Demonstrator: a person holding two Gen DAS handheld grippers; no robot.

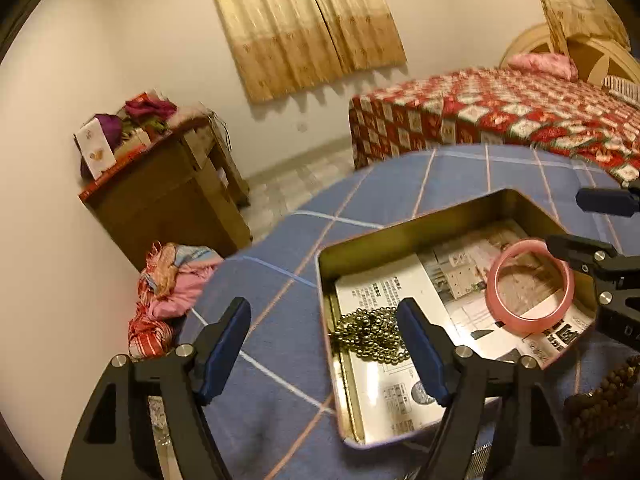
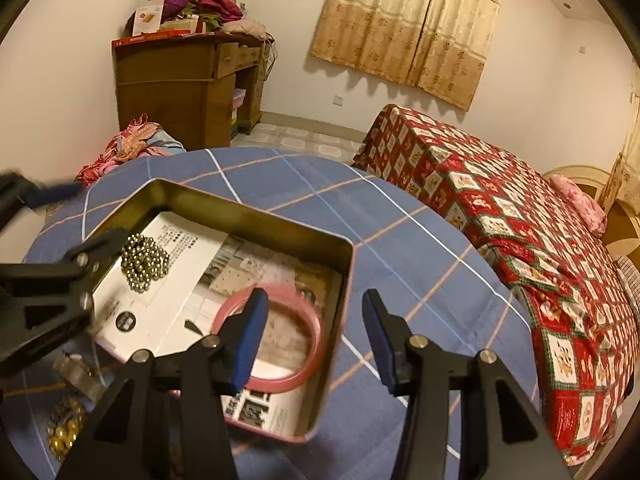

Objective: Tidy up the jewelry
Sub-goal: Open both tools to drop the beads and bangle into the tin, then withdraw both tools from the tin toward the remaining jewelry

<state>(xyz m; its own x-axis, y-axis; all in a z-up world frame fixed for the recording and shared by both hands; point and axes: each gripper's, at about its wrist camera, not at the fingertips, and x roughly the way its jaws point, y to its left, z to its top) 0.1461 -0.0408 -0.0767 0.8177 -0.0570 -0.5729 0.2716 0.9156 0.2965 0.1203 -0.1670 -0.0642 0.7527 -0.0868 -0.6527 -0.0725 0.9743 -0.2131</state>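
Between the spread blue pads of the left gripper [image 1: 324, 344] lies bare blue checked cloth and the near left corner of the tin [image 1: 420, 216]; nothing is held, and its jaws stand wide apart. Just past its right-hand pad, a heap of small brassy bead chain [image 1: 368, 328] rests on the printed paper [image 1: 384, 292] lining the tin's floor. The beads are round, shiny and bunched into a loose clump. Farther along the tin, the right gripper [image 2: 316, 340] is also parted and holds nothing; one pad sits over the pink bangle [image 2: 308, 336], the other hangs outside the tin wall. The bangle is a smooth, thick, glossy ring lying flat on the paper near the tin's right end, well apart from the beads. The tin is a shallow rectangular box with gold-toned inner walls, sitting on the cloth-covered bench [image 2: 400, 232]. A string of dark brown beads [image 1: 604, 396] lies outside it.
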